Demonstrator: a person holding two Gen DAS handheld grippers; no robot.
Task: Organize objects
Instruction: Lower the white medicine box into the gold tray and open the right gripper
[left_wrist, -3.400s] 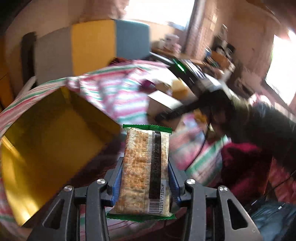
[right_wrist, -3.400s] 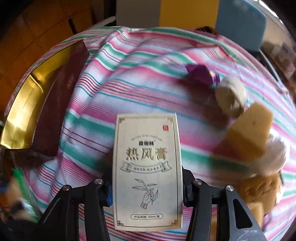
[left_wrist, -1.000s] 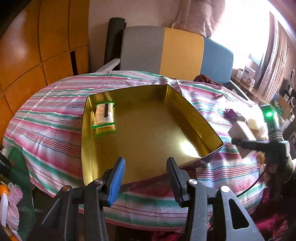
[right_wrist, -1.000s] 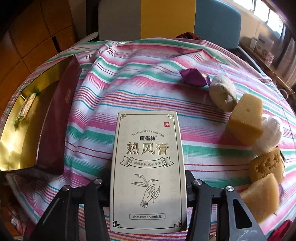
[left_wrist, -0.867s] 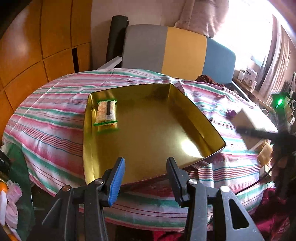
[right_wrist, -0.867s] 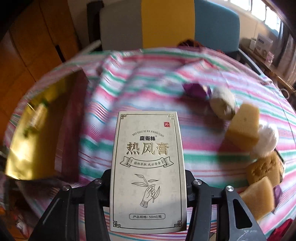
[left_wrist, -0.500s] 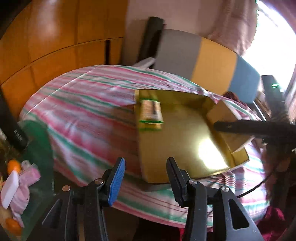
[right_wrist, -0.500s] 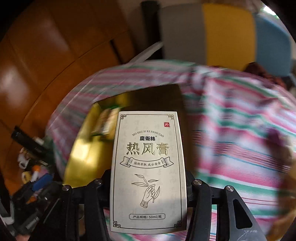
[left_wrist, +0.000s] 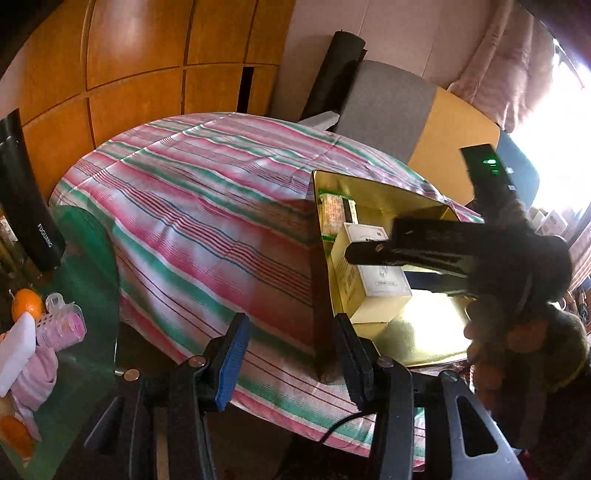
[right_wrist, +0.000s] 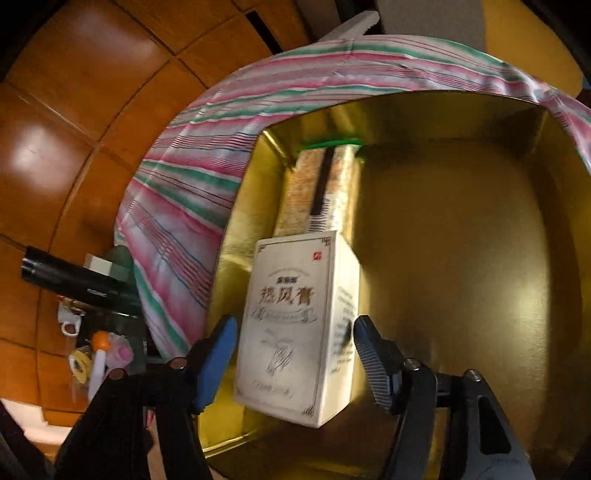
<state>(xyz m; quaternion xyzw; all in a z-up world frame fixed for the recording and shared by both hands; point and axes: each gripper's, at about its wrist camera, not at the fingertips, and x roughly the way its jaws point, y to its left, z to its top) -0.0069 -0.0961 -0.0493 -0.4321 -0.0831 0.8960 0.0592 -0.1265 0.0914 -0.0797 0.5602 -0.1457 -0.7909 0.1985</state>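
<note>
Right hand-held gripper (right_wrist: 291, 354) jaws have just opened, pads off the box (right_wrist: 295, 325), which sits in the tin (right_wrist: 461, 258); left hand-held gripper (left_wrist: 291, 354) gapes empty.

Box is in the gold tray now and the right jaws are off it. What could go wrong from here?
1. The white box still sits between the right gripper jaws, which have just been opening; a skewed withdrawal may drag or tip it.
2. It lies close to the cracker packet, so a nudge could push it onto that.
3. The gold tray sits near the striped tablecloth edge, by the empty left gripper; a bump might shift it.
</note>
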